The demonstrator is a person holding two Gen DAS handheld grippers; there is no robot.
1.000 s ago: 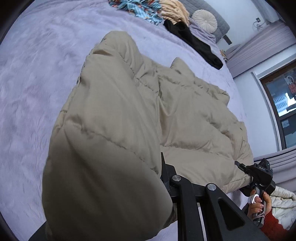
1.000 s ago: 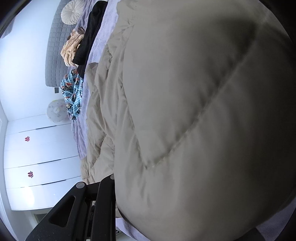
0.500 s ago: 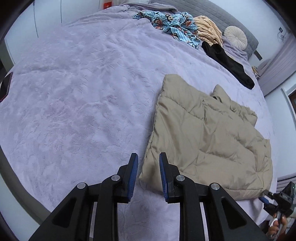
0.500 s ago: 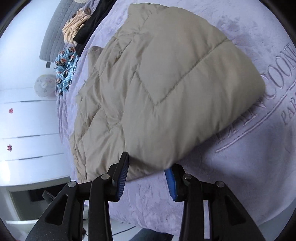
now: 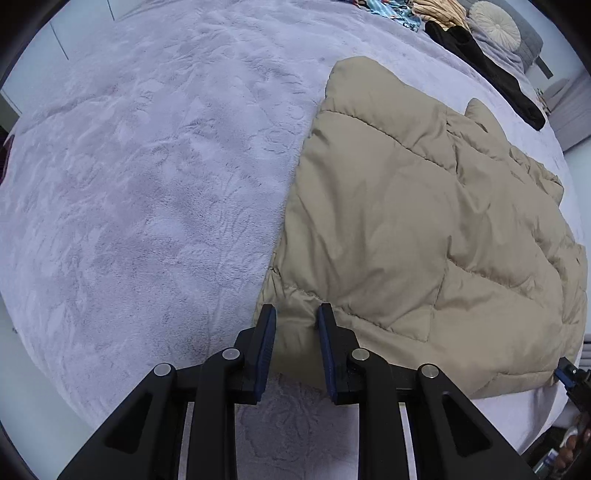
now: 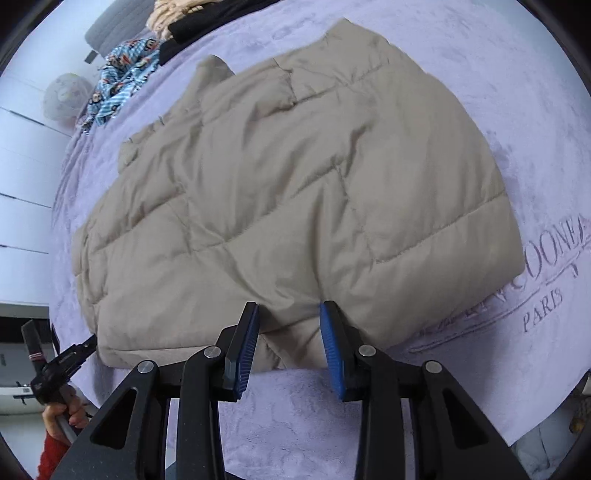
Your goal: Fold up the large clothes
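Note:
A beige quilted puffer jacket (image 5: 424, 221) (image 6: 295, 184) lies folded flat on the lilac bedspread (image 5: 147, 184). My left gripper (image 5: 295, 317) points down over the jacket's near left corner. It is open, and the hem shows in the gap without the pads pressing on it. My right gripper (image 6: 290, 314) hovers over the near edge further along; its jaws are closing. The jacket's edge shows between them, untouched by the blue pads. In the right wrist view, a hand holds the left gripper (image 6: 62, 365) at the lower left.
At the bed's far end lie a black garment (image 5: 491, 70), a blue patterned one (image 6: 118, 81) and a tan one (image 5: 436, 9), beside a round cushion (image 5: 495, 22). Embroidered lettering (image 6: 546, 295) marks the bedspread right of the jacket. White wardrobe doors (image 6: 22, 184) stand beyond the bed.
A second ago both grippers held jacket fabric close to the cameras. They let go, and the jacket now lies folded. Since then the left gripper has shifted over the jacket's corner.

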